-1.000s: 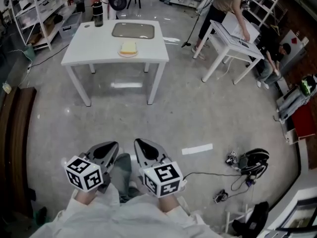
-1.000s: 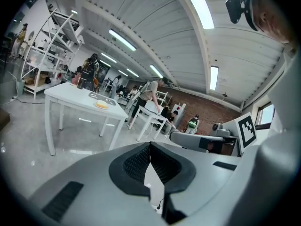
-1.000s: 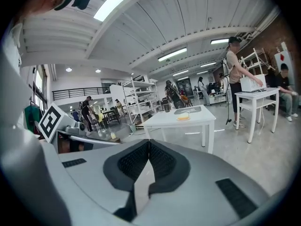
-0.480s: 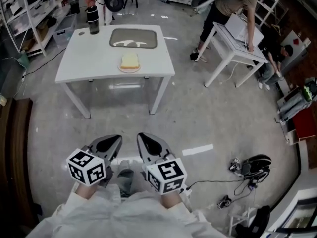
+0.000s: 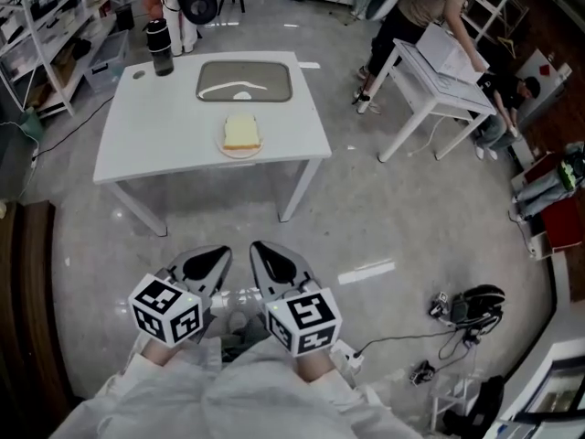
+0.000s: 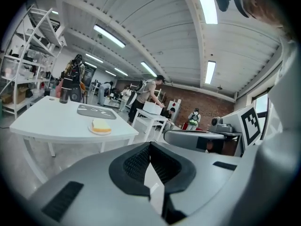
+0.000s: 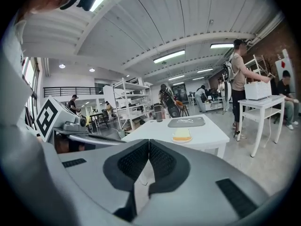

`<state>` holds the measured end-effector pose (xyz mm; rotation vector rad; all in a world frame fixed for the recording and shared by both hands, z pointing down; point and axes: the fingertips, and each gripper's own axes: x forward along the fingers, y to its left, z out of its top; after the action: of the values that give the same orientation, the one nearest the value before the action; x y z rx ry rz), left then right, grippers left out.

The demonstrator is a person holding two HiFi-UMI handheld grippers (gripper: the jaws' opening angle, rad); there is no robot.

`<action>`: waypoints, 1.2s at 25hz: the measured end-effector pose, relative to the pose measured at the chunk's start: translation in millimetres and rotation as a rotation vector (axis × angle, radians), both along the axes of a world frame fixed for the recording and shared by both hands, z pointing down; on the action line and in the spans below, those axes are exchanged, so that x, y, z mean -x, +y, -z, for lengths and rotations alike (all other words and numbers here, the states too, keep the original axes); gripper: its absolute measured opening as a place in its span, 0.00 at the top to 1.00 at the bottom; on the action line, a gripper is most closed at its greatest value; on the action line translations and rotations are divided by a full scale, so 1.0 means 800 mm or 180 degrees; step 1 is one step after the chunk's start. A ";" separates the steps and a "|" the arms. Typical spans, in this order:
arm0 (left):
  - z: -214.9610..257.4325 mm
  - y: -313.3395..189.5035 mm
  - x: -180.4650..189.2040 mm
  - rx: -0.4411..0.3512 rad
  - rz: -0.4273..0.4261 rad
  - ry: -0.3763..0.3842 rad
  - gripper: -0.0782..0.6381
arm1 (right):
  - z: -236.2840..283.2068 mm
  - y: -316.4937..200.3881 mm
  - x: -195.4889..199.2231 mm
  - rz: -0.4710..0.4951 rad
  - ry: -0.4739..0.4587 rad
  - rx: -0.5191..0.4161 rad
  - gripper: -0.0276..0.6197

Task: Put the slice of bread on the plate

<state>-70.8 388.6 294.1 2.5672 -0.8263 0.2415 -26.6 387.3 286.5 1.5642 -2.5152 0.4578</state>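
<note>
A yellow slice of bread (image 5: 241, 132) lies on a small round plate (image 5: 228, 149) near the front edge of a white table (image 5: 155, 135). Both gripper views show the bread (image 6: 101, 125) (image 7: 181, 134) on the plate (image 6: 100, 131) (image 7: 181, 140) some way ahead. My left gripper (image 5: 218, 254) and right gripper (image 5: 260, 249) hang side by side above the floor, well short of the table. Each one's jaws are pressed together with nothing between them (image 6: 150, 147) (image 7: 149, 142).
A grey tray (image 5: 245, 79) and a dark bottle (image 5: 159, 48) stand further back on the table. A second white table (image 5: 439, 62) with a person (image 5: 416, 7) bent over it is at the right. Cables and a headset (image 5: 466, 305) lie on the floor at the right; shelves (image 5: 55, 26) at the left.
The table with the bread and plate has come closer and sits lower in the head view. Both grippers stay shut and side by side.
</note>
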 end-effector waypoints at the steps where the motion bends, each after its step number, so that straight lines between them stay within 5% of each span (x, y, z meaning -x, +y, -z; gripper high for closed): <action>1: -0.001 -0.005 -0.001 0.0010 -0.0010 0.0002 0.88 | -0.001 -0.006 0.000 -0.0006 -0.0005 0.0024 0.94; 18: -0.015 -0.145 -0.009 0.0108 0.0162 0.0005 0.88 | -0.015 -0.151 -0.023 0.0030 -0.0068 0.0094 0.94; 30: -0.002 -0.309 -0.034 0.0130 0.0486 0.0023 0.88 | 0.000 -0.313 -0.064 0.0238 -0.0045 0.0053 0.94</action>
<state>-43.6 141.7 295.7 2.4512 -0.9986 0.2002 24.6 136.6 286.8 1.4604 -2.5634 0.4800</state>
